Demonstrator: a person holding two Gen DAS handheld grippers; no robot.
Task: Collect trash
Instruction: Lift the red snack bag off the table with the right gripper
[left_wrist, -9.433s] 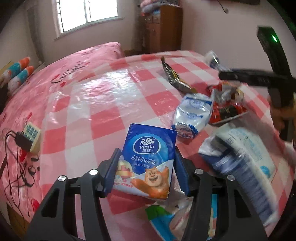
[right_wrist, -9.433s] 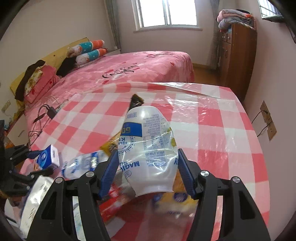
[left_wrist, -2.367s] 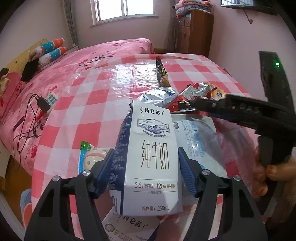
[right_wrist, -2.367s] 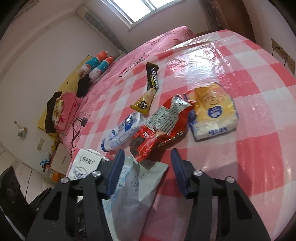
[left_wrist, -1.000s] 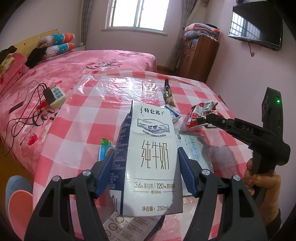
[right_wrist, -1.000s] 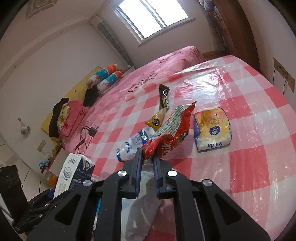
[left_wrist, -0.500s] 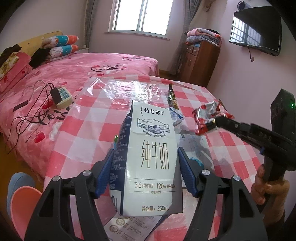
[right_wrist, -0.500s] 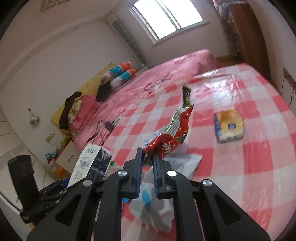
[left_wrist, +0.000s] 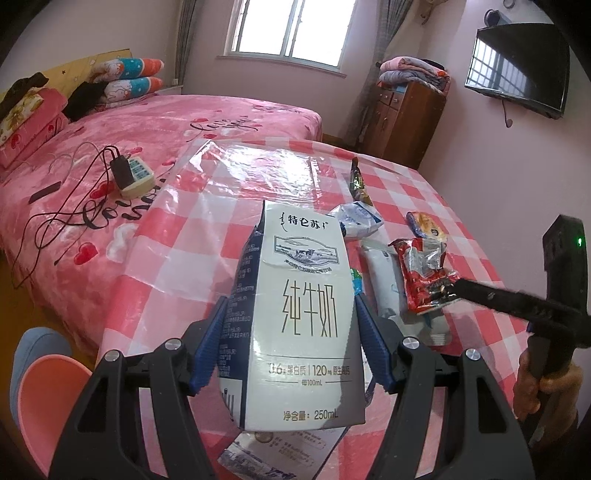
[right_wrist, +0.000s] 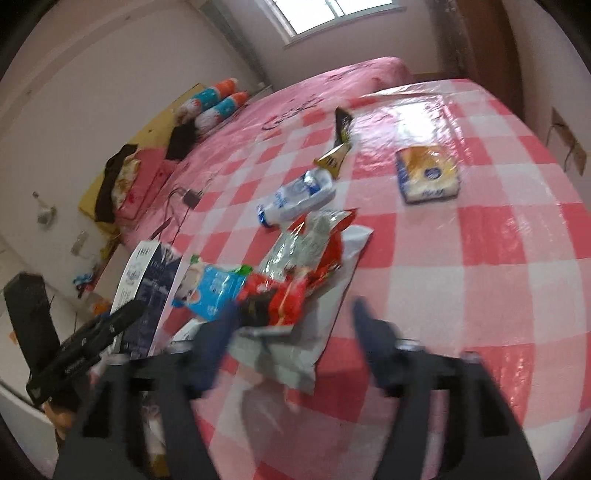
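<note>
My left gripper is shut on a white and navy milk carton, held upright over the near edge of the checked table. The right gripper hovers over the trash pile and its jaws are opening, blurred and wide apart. A crumpled red snack bag lies between them, close to the left finger, with no pad pressing on it. In the left wrist view the red snack bag sits at the tip of the right gripper, above a flat white bag.
Scattered on the table are a yellow tissue pack, a white and blue pouch, a gold and black sachet and a blue snack packet. A pink bin stands low on the left. A power strip lies on the bed.
The right jaws, shut on the red snack bag half a second ago, have sprung apart and the bag rests on the pile. The left gripper still holds the carton and has drifted a little.
</note>
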